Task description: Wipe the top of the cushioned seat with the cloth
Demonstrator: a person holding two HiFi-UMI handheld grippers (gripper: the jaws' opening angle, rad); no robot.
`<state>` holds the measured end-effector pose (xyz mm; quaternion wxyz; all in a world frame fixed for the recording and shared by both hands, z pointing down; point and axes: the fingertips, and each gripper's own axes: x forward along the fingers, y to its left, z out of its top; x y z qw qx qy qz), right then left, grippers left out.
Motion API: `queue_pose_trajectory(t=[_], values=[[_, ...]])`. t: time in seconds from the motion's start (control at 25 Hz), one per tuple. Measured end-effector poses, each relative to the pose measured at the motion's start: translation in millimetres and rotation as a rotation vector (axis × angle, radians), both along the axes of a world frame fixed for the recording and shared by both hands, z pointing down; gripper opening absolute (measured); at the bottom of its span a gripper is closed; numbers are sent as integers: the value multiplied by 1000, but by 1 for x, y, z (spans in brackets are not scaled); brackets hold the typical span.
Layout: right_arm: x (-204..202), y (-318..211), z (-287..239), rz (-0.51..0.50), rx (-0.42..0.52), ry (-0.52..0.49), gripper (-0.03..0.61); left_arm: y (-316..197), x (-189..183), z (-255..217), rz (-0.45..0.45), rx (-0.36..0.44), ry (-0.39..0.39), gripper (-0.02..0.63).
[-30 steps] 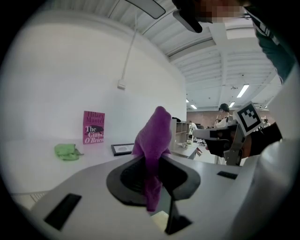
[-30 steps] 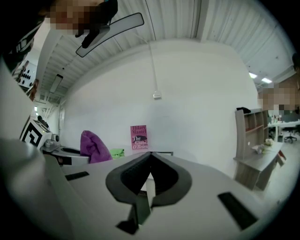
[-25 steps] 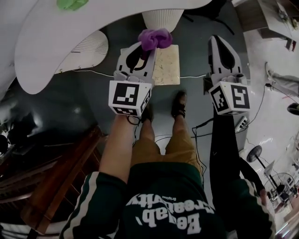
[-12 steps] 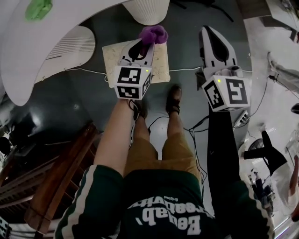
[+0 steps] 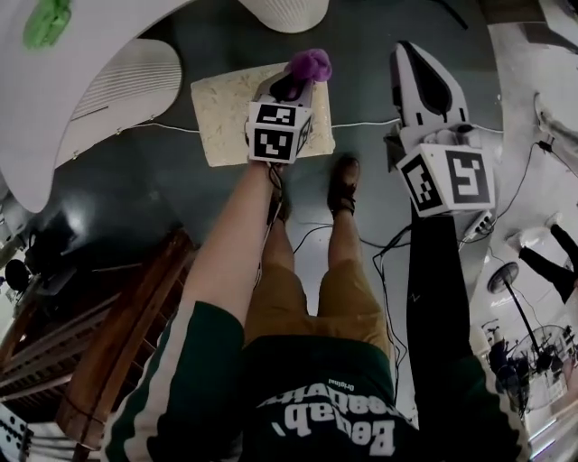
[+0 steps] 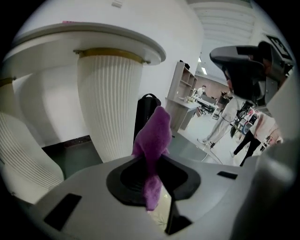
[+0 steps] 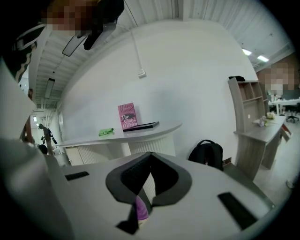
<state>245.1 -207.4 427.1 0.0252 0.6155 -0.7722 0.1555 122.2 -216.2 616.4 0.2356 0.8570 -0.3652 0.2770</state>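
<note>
The cushioned seat (image 5: 226, 113) is a cream square pad low on the dark floor, ahead of the person's feet. My left gripper (image 5: 291, 83) hangs over its right part, shut on a purple cloth (image 5: 309, 65) that bunches out past the fingertips. In the left gripper view the cloth (image 6: 152, 136) stands up from the closed left gripper (image 6: 154, 161), and a strip of cream pad (image 6: 162, 206) shows below. My right gripper (image 5: 421, 56) is held over bare floor right of the seat, jaws together and empty. In its own view the right gripper (image 7: 149, 159) holds nothing.
A white round table with a ribbed pedestal (image 5: 282, 11) stands just beyond the seat, with a green item (image 5: 45, 23) on top. A ribbed white stool (image 5: 135, 77) is at left. Cables (image 5: 361, 124) cross the floor. Wooden furniture (image 5: 117, 334) is near left. A black backpack (image 7: 206, 152) is ahead.
My left gripper has moved forward with the cloth, from the seat's near edge to over its right part. The right gripper has stayed roughly level beside it.
</note>
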Motion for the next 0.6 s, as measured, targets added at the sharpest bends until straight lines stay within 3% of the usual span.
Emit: queue_pose_trajectory(t=[0.28, 0.36, 0.6], values=[[-1, 6, 29, -1, -50, -17, 8, 3, -1, 74, -31, -183, -133, 77], [-2, 10, 33, -2, -62, -16, 8, 7, -1, 81, -19, -194, -154, 77], [-8, 11, 41, -9, -76, -12, 8, 4, -11, 81, -41, -187, -123, 77]])
